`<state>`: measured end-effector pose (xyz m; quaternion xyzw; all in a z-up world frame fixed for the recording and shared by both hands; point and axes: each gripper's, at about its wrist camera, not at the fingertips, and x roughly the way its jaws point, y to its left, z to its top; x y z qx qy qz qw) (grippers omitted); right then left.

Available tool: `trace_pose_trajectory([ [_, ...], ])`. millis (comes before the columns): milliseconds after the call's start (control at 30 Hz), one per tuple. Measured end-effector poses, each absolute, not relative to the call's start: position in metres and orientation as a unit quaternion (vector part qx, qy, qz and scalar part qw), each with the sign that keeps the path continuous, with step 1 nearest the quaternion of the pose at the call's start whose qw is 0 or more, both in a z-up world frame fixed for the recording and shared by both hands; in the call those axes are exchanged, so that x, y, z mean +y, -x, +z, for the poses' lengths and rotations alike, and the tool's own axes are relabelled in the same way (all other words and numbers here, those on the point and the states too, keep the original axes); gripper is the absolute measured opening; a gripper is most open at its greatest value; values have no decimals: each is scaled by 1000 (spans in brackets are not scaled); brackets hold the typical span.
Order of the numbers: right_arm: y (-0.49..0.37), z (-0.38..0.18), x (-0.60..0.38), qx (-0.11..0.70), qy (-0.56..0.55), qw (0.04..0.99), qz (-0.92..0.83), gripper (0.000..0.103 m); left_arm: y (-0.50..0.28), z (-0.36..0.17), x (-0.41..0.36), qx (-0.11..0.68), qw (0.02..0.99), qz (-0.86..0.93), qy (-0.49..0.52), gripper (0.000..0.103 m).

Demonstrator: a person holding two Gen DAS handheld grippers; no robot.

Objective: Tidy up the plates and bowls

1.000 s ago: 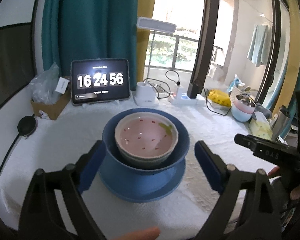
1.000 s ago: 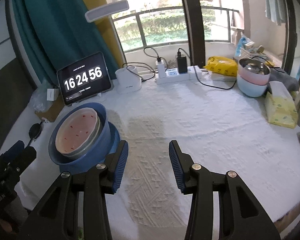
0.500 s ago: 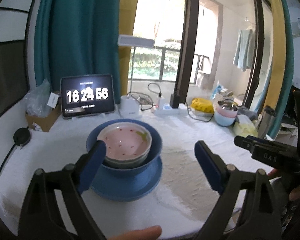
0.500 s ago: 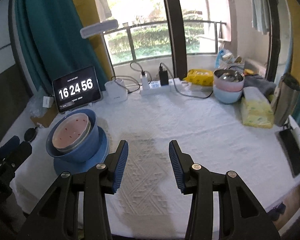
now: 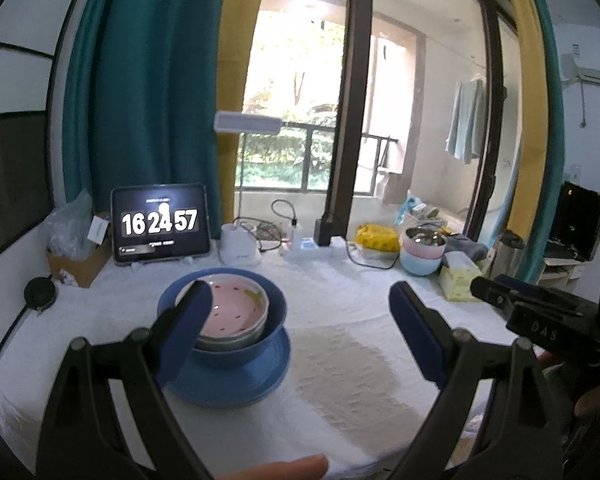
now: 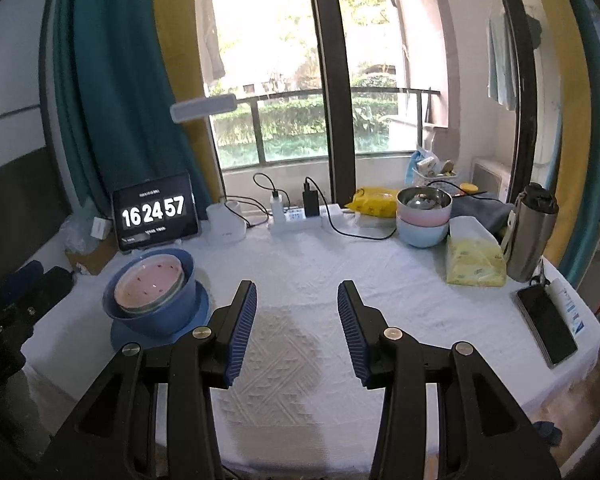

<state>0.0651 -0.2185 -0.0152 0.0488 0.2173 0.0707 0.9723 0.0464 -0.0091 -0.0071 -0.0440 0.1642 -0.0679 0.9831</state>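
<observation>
Left wrist view: The left gripper [image 5: 300,332] has its jaws wide apart with nothing between them. It sits above the near left part of the table [image 5: 340,300]. The stack lies just beyond the left finger: a blue plate [image 5: 256,380] at the bottom, a blue bowl [image 5: 272,320] on it, and a pink-lined bowl [image 5: 236,308] nested inside. The stack stands in the left half of the table, nearer the front edge than the tablet clock [image 5: 160,224] at the back edge. A second nest of bowls [image 5: 422,252] stands at the back right.

Right wrist view: The right gripper [image 6: 296,328] has its jaws partly apart and empty, over the middle of the table near the front edge. The stack is to its left, clear of both fingers. A tissue pack [image 6: 474,256], steel flask [image 6: 532,232] and phone [image 6: 546,328] line the right edge.

Step in hand: judged from the layout, stacking is complete and neither gripper holds anything. The next move, if any, calls for confirming that the stack sits level; the pastel bowls appear to be background items.
</observation>
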Motion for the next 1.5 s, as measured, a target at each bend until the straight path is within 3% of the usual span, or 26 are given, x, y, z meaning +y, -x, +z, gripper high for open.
trace_pose_trajectory([
  [567,-20,15,-223,144,-21,989,38,45,-12,29,-3,100,992,-70,37,91],
  [1500,18,58,-229,87,-24,996,22,45,11,61,-2,69,996,-55,11,91],
])
